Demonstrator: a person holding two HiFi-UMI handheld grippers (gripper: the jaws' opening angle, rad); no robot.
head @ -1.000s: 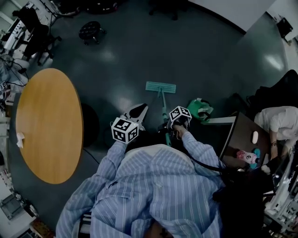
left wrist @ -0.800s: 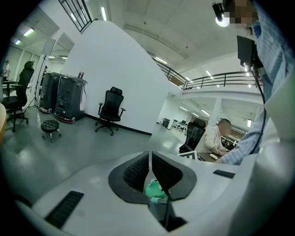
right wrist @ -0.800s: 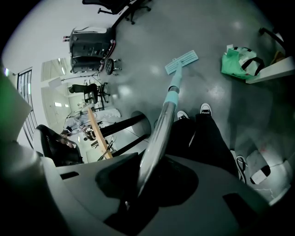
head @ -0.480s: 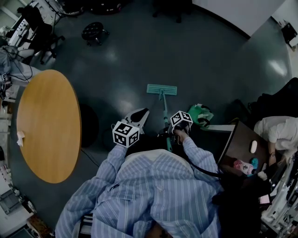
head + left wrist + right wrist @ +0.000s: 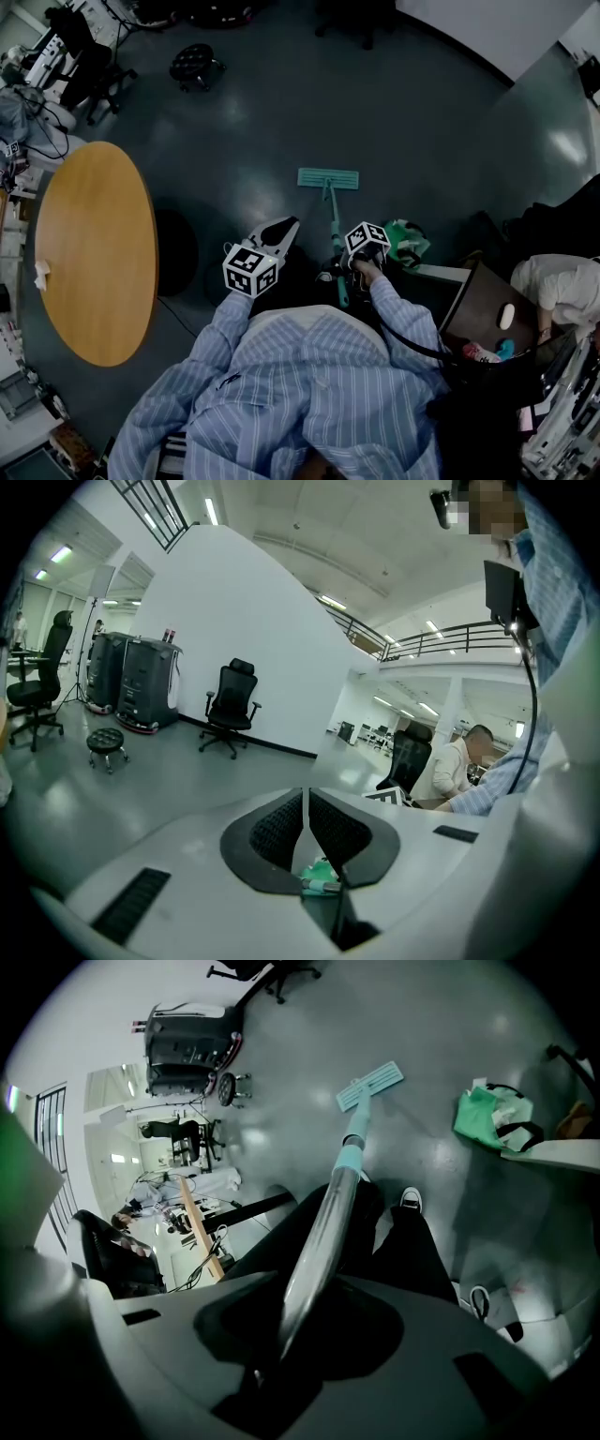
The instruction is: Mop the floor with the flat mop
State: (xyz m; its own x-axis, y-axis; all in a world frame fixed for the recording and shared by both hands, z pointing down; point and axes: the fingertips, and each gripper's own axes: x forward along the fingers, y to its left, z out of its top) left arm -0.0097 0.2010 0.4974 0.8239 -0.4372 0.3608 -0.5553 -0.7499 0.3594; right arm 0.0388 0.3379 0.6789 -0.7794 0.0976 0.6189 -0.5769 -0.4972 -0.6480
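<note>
The flat mop's teal head [image 5: 328,178] lies flat on the dark grey floor ahead of me, and its pole [image 5: 335,239] slants back toward my body. My right gripper [image 5: 352,262] is shut on the pole. In the right gripper view the silvery pole [image 5: 328,1213] runs out from between the jaws [image 5: 309,1307] to the mop head [image 5: 370,1087]. My left gripper [image 5: 281,228] hangs to the left of the pole, apart from it, aimed level across the room. Its pads [image 5: 281,827] nearly meet with nothing held between them.
A round wooden table [image 5: 94,253] stands at my left. Beside the mop on the right lies a green bag [image 5: 405,242], then a dark desk [image 5: 487,300] with a seated person [image 5: 562,286]. A rolling stool [image 5: 195,64] and an office chair [image 5: 230,705] stand farther off.
Both grippers and the mop keep nearly the same pose. The head view has drifted slightly, so the desk and the seated person sit lower in the frame.
</note>
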